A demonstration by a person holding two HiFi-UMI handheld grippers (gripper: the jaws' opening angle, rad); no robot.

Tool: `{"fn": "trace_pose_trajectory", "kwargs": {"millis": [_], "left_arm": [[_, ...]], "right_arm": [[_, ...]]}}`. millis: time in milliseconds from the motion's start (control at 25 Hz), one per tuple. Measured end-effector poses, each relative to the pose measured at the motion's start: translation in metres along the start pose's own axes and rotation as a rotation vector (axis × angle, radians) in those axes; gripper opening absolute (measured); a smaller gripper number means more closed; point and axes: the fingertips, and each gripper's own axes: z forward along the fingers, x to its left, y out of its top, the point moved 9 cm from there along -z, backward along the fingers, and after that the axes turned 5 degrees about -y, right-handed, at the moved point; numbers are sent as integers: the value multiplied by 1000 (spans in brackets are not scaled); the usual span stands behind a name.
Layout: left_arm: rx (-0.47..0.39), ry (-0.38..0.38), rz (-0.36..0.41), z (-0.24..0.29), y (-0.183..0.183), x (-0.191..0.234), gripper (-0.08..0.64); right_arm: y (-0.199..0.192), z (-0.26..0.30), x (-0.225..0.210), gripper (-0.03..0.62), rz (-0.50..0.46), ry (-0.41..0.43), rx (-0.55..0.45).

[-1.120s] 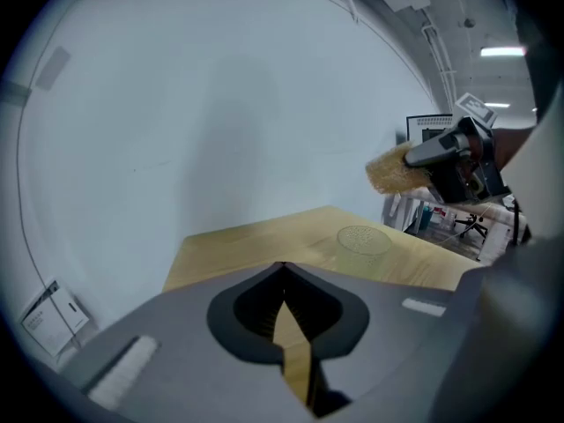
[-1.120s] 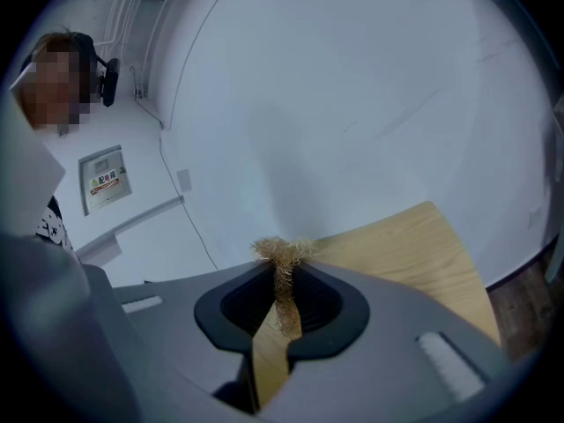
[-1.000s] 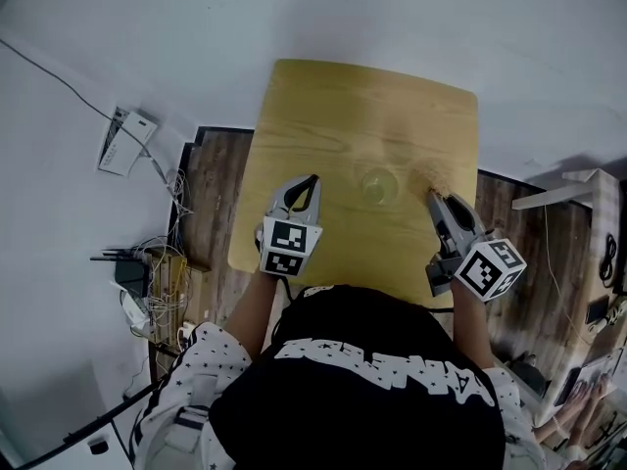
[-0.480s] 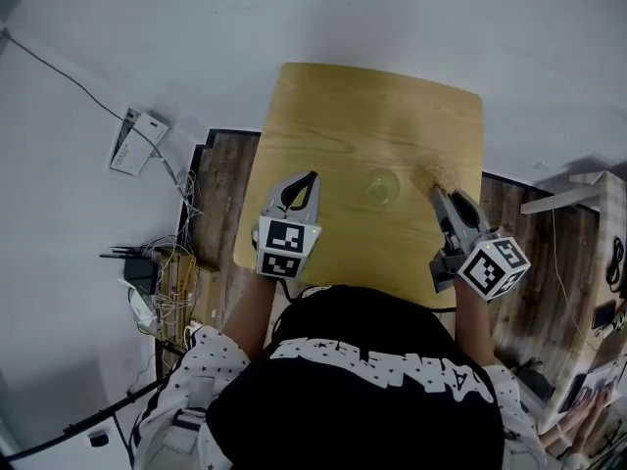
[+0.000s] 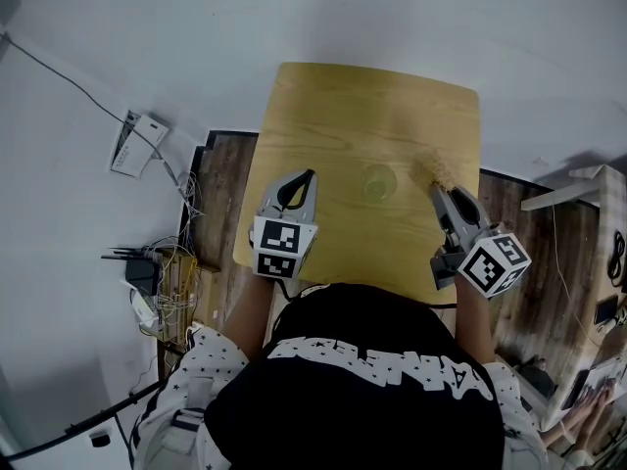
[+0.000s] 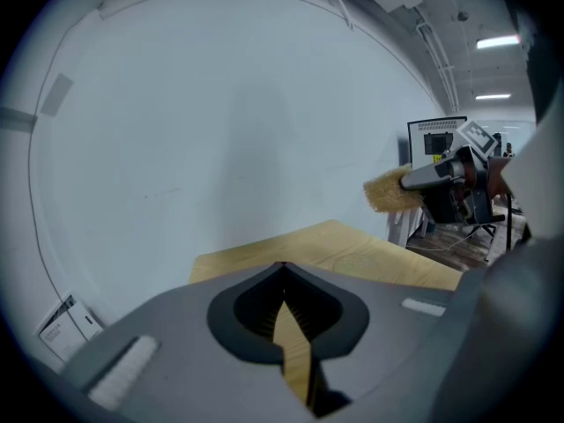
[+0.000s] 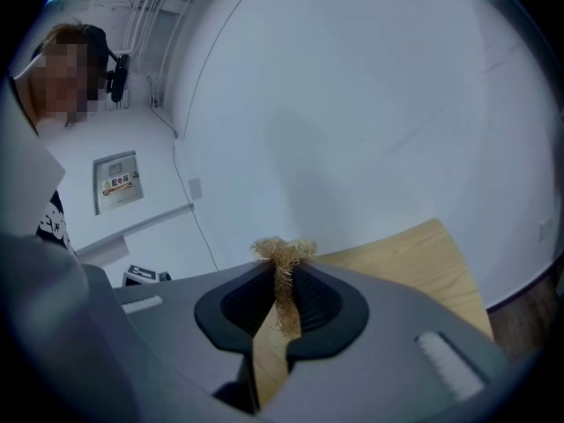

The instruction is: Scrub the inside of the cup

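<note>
A clear glass cup (image 5: 378,183) stands upright near the middle of the light wooden table (image 5: 333,106). My left gripper (image 5: 312,176) hovers just left of the cup, jaws shut with nothing between them (image 6: 282,267). My right gripper (image 5: 437,192) is to the right of the cup, shut on a tan fibrous scrubber (image 5: 434,171) that sticks out past the fingertips. In the right gripper view (image 7: 282,276) the scrubber (image 7: 282,256) is pinched between the pads. The left gripper view shows the scrubber (image 6: 386,189) held above the table's far side.
On the floor to the left lie a white box (image 5: 135,140), cables and a router (image 5: 137,272). A white stand (image 5: 588,189) rises at the right. Another person (image 7: 53,77) is at the left of the right gripper view.
My left gripper has lifted a little beside the cup. The right gripper with the scrubber has stayed where it was.
</note>
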Motion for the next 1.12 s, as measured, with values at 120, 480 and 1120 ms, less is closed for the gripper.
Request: {"fn": "trace_pose_trajectory", "kwargs": {"millis": [120, 480, 1120], "left_arm": [[-2, -7, 0, -1, -1, -1, 2], [-8, -11, -3, -5, -2, -3, 2], [-19, -22, -8, -11, -6, -7, 2]], "right_arm": [[-1, -1, 2, 57, -14, 4, 1], [-3, -8, 3, 57, -24, -6, 8], [-5, -17, 5, 57, -34, -34, 8]]}}
